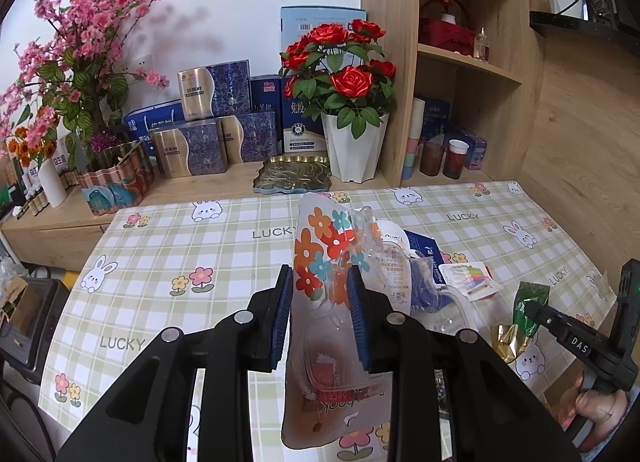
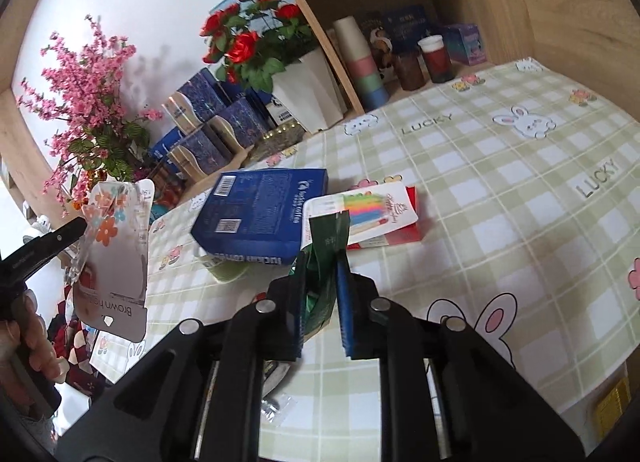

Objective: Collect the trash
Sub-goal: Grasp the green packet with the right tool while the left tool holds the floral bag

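Left hand-held gripper (image 1: 320, 318), lower centre: pads clamped on a clear flower-printed plastic package (image 1: 324, 254), lifted above the counter (image 1: 168, 238). Blue coffee box (image 2: 260, 218), centre, lying on the counter. Right hand-held gripper (image 2: 320, 298), lower centre: closed on a green foil wrapper (image 2: 326, 246). Candle card (image 2: 368, 210), right of centre, beside the box.

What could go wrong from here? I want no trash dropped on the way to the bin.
The left gripper pinches only the middle of the floppy flowered plastic packaging, so it may fold and slip out. The right gripper holds the green foil wrapper by a thin strip, close to the blue coffee box and candle card; lifting could drag those.
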The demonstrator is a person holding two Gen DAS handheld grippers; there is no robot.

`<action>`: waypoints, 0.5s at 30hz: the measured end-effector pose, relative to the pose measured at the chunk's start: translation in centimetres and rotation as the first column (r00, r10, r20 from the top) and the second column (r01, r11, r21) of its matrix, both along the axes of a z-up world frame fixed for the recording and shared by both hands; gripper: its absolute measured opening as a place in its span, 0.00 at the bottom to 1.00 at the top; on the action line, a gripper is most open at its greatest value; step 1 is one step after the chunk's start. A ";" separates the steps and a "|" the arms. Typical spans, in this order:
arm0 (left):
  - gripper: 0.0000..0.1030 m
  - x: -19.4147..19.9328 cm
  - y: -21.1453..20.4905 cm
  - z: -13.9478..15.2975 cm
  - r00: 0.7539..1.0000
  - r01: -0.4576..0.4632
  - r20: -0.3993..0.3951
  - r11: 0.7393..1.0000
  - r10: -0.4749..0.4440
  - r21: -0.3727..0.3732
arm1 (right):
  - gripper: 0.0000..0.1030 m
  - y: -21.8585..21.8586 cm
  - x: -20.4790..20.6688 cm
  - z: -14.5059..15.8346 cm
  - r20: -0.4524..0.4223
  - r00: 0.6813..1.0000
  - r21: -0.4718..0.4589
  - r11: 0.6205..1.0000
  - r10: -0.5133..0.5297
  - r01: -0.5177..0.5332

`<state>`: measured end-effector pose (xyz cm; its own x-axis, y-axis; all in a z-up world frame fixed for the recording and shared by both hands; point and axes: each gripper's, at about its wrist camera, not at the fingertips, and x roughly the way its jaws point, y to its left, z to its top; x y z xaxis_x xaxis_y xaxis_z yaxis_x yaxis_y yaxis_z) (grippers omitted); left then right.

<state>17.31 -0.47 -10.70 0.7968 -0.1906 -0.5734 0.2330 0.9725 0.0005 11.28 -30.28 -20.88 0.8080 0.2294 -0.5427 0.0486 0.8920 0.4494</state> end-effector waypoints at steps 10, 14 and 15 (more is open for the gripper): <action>0.26 -4.1 1.3 0.7 1.000 -0.001 0.013 1.000 0.001 -0.019 | 0.16 0.9 -3.1 1.4 0.012 1.000 -0.024 1.000 0.011 -0.010; 0.26 -6.1 1.6 0.5 1.000 -0.003 0.013 0.999 0.003 -0.032 | 0.16 1.7 -5.1 2.0 0.021 0.999 -0.047 0.998 0.039 -0.038; 0.27 -6.6 1.6 0.4 1.000 -0.001 0.011 0.999 0.001 -0.033 | 0.16 1.9 -5.8 2.0 0.018 0.999 -0.046 0.998 0.047 -0.046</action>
<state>10.76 1.15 -10.27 0.8034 -0.2087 -0.5577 0.2324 0.9722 -0.0290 5.53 -28.34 -18.90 0.8071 0.2422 -0.5384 -0.0012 0.9127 0.4087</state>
